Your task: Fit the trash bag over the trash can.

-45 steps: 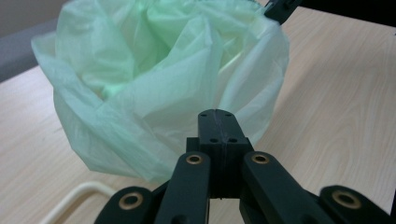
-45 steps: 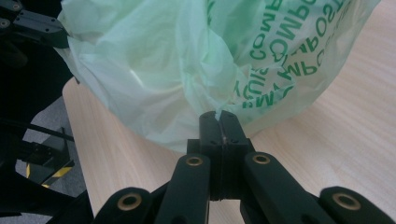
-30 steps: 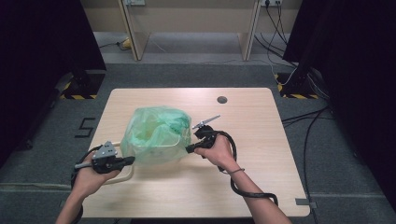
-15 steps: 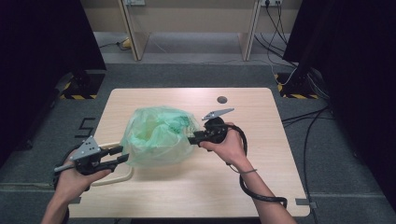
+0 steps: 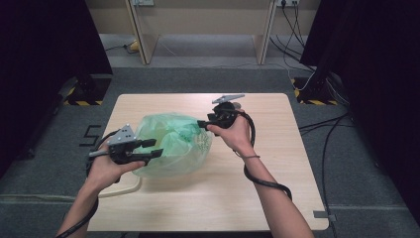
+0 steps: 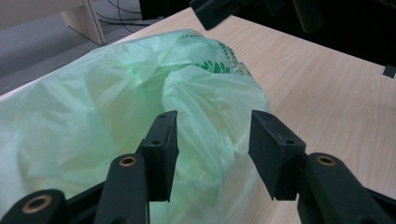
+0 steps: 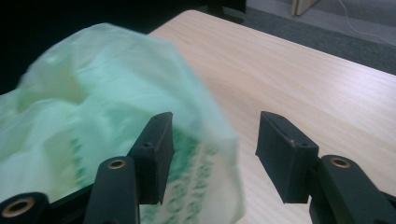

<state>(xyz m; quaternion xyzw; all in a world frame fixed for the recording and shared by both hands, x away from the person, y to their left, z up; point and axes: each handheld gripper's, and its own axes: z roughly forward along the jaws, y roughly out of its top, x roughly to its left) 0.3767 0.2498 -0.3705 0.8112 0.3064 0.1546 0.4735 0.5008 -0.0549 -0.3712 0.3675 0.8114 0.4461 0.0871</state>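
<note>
Both grippers have just released the green plastic bag (image 5: 171, 144). A second ago each gripper sat closed at a side of the bag; now the left gripper (image 5: 151, 148) and the right gripper (image 5: 202, 125) are raised off the table (image 5: 277, 163), and their jaws have just been opening.

In the left gripper view, the jaws stand apart with bag film behind the gap and no pad pressing on it. In the right gripper view, the jaws are likewise apart; the printed bag edge lies beside the left-hand jaw, not clamped.

The bag rests puffed up at the table's centre-left, between the two grippers. Judgement: the hold on the bag has ended, and any further handling requires a fresh grasp.
</note>
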